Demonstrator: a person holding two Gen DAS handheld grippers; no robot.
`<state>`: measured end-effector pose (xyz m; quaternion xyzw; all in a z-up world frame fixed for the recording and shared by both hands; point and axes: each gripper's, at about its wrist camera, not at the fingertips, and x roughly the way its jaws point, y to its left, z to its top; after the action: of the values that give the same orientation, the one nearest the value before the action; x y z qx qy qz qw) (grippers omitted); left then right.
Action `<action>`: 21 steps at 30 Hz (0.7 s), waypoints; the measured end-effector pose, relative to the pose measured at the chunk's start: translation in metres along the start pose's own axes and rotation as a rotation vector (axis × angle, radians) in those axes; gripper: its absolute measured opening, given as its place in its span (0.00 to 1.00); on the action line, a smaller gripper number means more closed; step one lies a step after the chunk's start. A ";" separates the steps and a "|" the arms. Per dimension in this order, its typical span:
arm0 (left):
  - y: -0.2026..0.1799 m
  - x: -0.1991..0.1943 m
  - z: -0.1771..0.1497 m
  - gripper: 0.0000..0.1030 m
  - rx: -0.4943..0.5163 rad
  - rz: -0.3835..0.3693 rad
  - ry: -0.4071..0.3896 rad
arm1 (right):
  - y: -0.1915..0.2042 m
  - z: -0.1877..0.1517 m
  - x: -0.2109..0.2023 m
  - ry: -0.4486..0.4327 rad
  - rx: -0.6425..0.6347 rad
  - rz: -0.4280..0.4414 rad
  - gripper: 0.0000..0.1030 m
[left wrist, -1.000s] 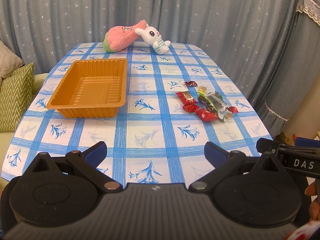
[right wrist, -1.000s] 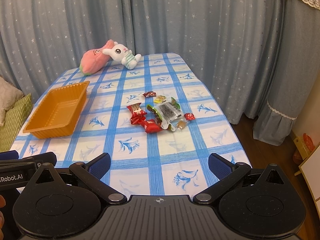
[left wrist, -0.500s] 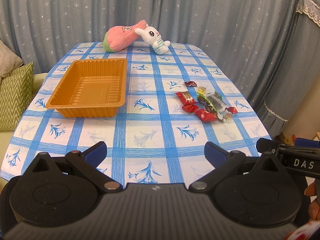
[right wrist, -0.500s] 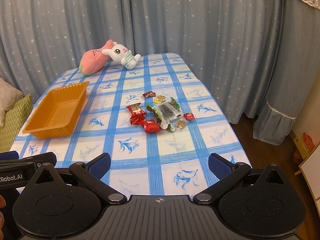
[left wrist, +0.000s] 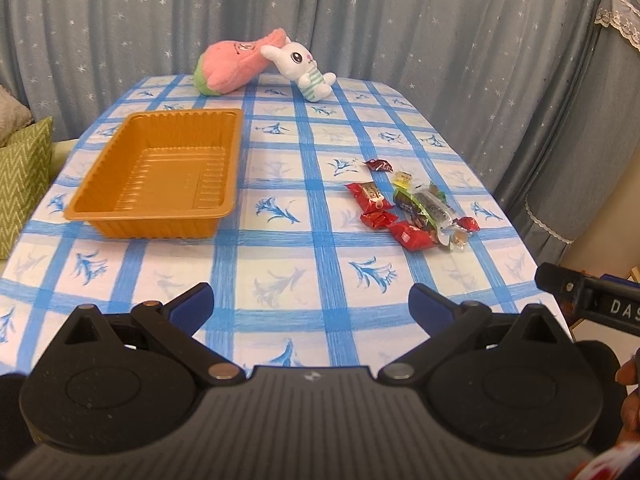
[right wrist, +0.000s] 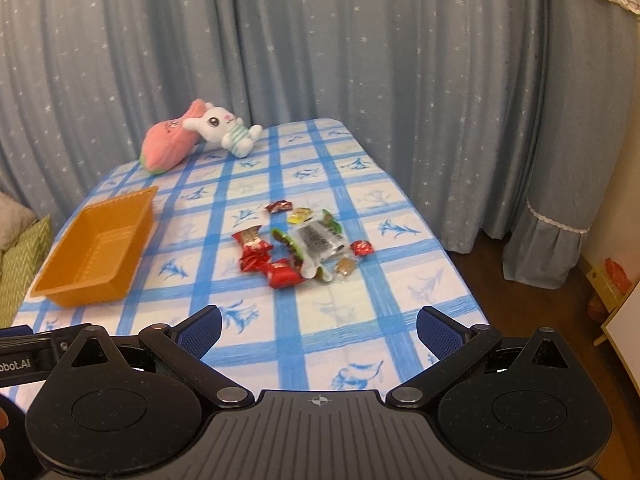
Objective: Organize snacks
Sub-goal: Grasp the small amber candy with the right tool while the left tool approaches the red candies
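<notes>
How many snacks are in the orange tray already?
None yet. The orange tray is empty, so nothing looks done. Nothing is in hand either: the left claw and the right claw are both open, back from the snacks. All the snacks lie in a heap on the tablecloth, waiting to go in.

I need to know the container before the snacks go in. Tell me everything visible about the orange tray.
The orange tray is a shallow rectangular tub of what looks like thin moulded plastic, with a flat rolled rim, ribbed sloping walls and a ridged floor. It holds nothing. It sits upright and flat on the blue-checked tablecloth, on the table's left side, apart from the pile of snacks to its right and the plush toys behind it. Neither gripper touches it.
</notes>
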<state>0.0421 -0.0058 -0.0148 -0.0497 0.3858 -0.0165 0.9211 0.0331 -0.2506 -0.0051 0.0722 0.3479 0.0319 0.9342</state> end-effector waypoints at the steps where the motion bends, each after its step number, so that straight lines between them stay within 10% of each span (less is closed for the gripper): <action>1: 0.000 0.008 0.003 1.00 -0.002 -0.007 0.004 | -0.002 0.001 0.005 -0.005 0.003 -0.003 1.00; 14: -0.011 0.114 0.031 0.91 0.015 -0.067 0.028 | -0.034 0.018 0.092 -0.010 0.045 -0.043 0.99; 21: -0.017 0.166 0.036 0.85 0.056 -0.087 0.033 | -0.045 0.020 0.153 0.015 0.055 -0.062 0.75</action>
<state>0.1846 -0.0309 -0.1057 -0.0406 0.3979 -0.0682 0.9140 0.1622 -0.2801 -0.0958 0.0868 0.3579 -0.0060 0.9297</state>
